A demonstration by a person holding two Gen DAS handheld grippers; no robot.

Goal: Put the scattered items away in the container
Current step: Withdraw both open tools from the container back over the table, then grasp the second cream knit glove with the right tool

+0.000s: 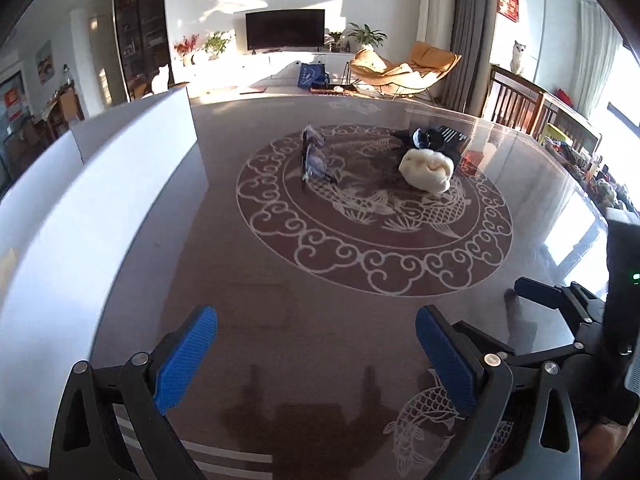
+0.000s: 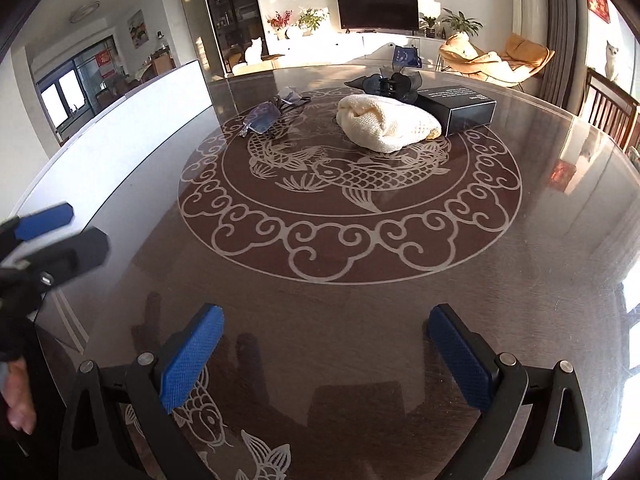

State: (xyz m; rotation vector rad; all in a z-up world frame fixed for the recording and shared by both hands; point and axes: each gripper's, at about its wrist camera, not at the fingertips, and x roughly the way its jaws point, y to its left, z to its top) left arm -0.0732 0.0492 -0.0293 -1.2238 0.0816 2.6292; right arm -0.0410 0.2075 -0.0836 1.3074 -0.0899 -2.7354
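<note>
Several items lie at the far middle of a round, koi-patterned table (image 2: 560, 240). They are a cream knitted cloth (image 2: 384, 124) (image 1: 426, 168), a black box (image 2: 460, 108) (image 1: 454, 138) behind it, a dark hair clip (image 2: 384, 84) (image 1: 422, 136), and a clear plastic bag with glasses (image 2: 272, 114) (image 1: 314, 156). The white container's wall (image 1: 100, 184) (image 2: 132, 128) runs along the table's left side. My left gripper (image 1: 316, 360) (image 2: 76, 232) is open over the near table beside that wall. My right gripper (image 2: 326, 360) is open and empty near the front edge, far from the items.
A wooden chair back (image 2: 612, 108) stands at the table's right edge. A person's hand (image 2: 18, 400) holds the left gripper at the lower left. One finger of the right gripper (image 1: 544, 296) shows in the left wrist view. A living room lies beyond the table.
</note>
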